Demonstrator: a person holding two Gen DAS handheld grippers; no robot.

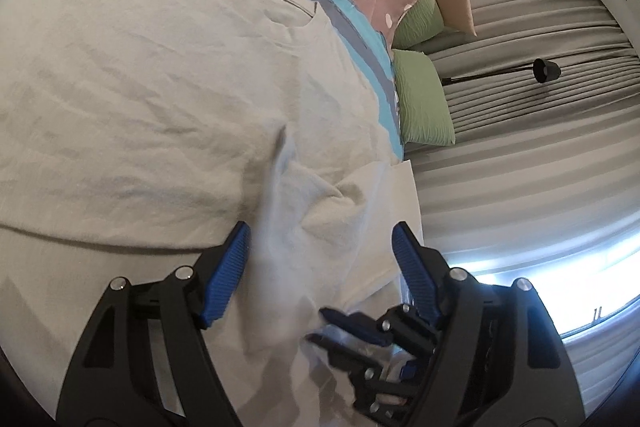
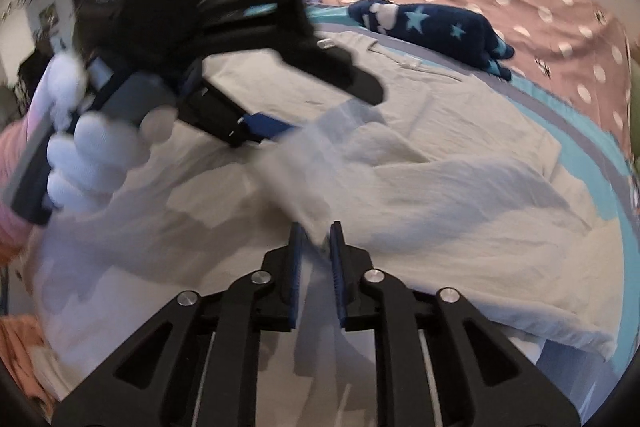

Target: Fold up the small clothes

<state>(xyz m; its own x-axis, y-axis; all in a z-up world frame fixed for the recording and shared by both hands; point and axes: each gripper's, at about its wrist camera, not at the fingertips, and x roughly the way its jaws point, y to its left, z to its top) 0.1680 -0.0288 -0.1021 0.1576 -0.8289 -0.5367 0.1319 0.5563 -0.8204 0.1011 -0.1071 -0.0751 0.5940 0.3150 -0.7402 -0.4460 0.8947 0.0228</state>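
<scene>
Bedspread (image 1: 362, 39) carries a white T-shirt (image 1: 140, 67); left tongs (image 1: 320, 243) spread, right tongs (image 2: 316, 239) pinching its fabric.

We are looking at a pale cream T-shirt (image 1: 132, 75) lying spread and wrinkled on the bed, its collar and white label lying open at the far end. One sleeve is lifting, bunched and blurred, seemingly folding over the body.
</scene>
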